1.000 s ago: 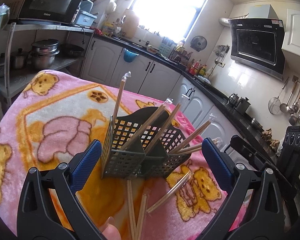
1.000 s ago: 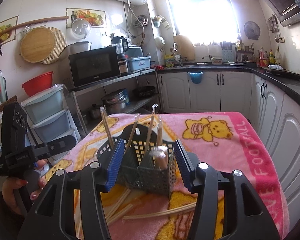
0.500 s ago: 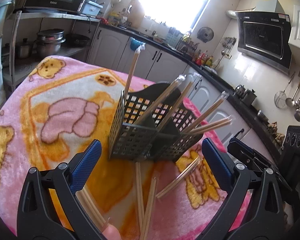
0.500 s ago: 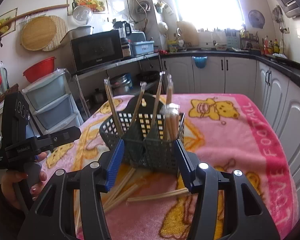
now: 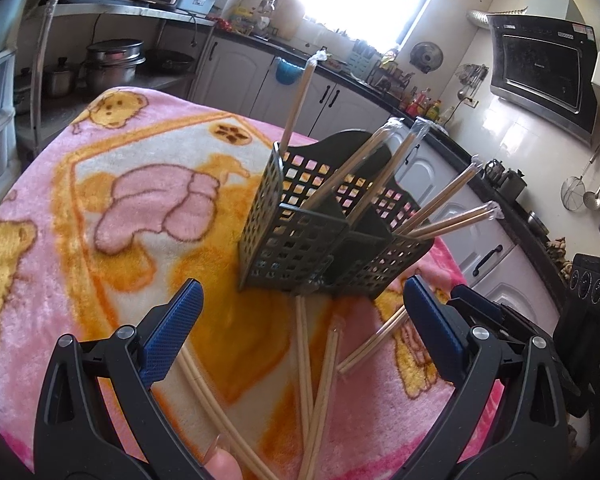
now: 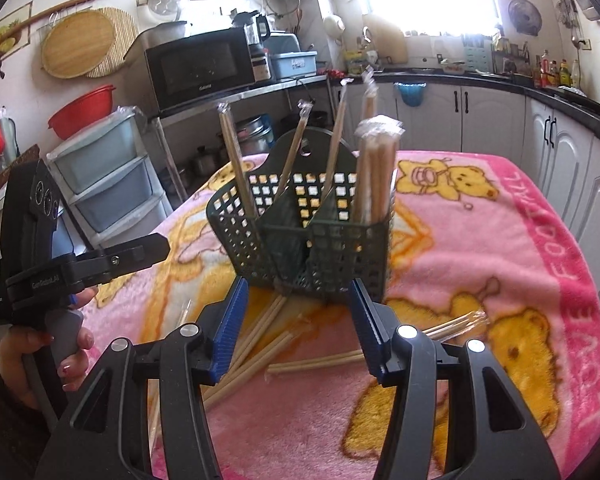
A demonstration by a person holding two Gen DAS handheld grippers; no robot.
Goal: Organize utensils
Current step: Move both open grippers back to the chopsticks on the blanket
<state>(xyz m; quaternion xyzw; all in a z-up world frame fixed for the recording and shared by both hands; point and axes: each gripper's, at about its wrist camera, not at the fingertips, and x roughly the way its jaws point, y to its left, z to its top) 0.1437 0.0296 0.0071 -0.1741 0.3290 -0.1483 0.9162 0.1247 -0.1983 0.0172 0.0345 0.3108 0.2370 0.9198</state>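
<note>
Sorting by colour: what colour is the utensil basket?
Dark green basket, clearest in the right wrist view.

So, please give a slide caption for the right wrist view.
Open right gripper above wrapped chopsticks lying before the utensil basket.

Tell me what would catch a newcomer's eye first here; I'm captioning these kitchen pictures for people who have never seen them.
First, the dark green perforated plastic utensil basket, standing upright mid-table with plastic-wrapped wooden chopsticks sticking up from its compartments. Next, the fluffy pink bear-print blanket covering the table, with more wrapped chopstick pairs scattered loose in front of the basket. Both blue-padded black tools, left and right, hang open and empty above those.
</note>
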